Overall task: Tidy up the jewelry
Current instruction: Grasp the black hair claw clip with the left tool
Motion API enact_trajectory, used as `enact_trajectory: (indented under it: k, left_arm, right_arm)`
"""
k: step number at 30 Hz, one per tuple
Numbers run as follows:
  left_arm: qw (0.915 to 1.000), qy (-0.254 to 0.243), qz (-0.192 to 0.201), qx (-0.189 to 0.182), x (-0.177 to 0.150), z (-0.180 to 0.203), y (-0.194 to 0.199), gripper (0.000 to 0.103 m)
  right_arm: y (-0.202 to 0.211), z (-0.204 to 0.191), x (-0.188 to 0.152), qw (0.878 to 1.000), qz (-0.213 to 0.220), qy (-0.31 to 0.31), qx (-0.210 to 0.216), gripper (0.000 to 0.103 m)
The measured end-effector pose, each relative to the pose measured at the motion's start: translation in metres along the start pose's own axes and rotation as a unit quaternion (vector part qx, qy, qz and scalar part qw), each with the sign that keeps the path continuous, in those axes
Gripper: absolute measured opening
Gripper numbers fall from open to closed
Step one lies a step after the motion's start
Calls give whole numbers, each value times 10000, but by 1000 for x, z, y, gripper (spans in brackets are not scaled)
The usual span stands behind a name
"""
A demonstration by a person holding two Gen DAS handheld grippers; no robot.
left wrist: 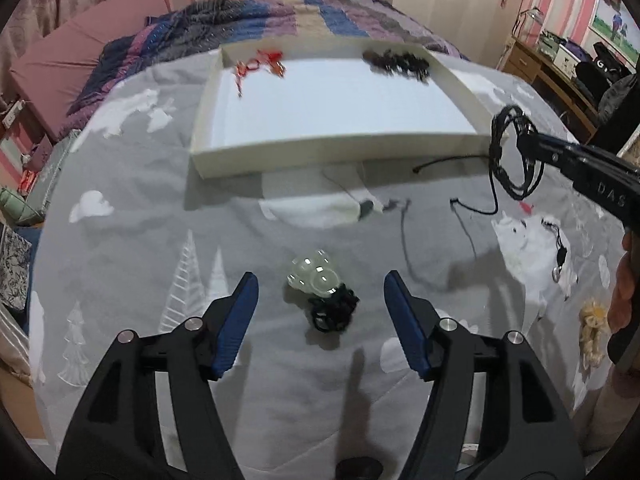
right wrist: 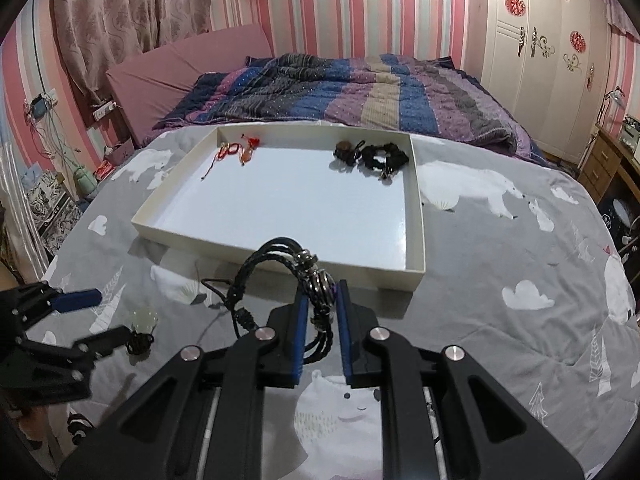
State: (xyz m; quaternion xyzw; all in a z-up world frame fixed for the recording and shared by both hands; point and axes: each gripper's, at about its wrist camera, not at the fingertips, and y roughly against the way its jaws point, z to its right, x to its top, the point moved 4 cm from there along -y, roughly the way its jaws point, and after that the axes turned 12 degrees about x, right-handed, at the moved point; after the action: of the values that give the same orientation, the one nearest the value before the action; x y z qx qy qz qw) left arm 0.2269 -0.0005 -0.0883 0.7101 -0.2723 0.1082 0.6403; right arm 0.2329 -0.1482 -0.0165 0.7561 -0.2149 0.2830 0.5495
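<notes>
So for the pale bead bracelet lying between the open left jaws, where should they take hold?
Close on the pale bead cluster, coming down from above. The left gripper already straddles it, and the beads give more bulk than the black cord knot bunched at their near side.

Tray [right wrist: 416, 216] on bed, bead bracelet [left wrist: 314, 276] before it, perhaps touching cord [left wrist: 334, 310]

One tray [right wrist: 416, 216], two grippers [left wrist: 320, 312] [right wrist: 322, 312]

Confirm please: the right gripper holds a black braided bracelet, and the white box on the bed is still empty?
Not quite. The right gripper does hold the black bracelet, but the white box is not empty: the right wrist view shows red jewelry and dark jewelry inside.
</notes>
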Motion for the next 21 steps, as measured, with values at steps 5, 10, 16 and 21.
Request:
enact_trajectory:
  k: [5, 10, 16, 21]
  left_arm:
    - [9997, -76, -237, -1, -6, 6, -19, 50]
    - [9992, -116, -374, -120, -10, 7, -26, 32]
    - [9992, -91, -359, -154, -11, 2, -24, 23]
    - [9993, -71, -282, -225, -12, -5, -22, 21]
  right_arm:
    - [-1, 0, -3, 10000, -18, 5, 34, 14]
    - [-1, 2, -4, 10000, -25, -20, 48, 14]
    - [-1, 2, -4, 10000, -25, -14, 58, 14]
    - [-1, 2, -4, 10000, -27, -13, 58, 14]
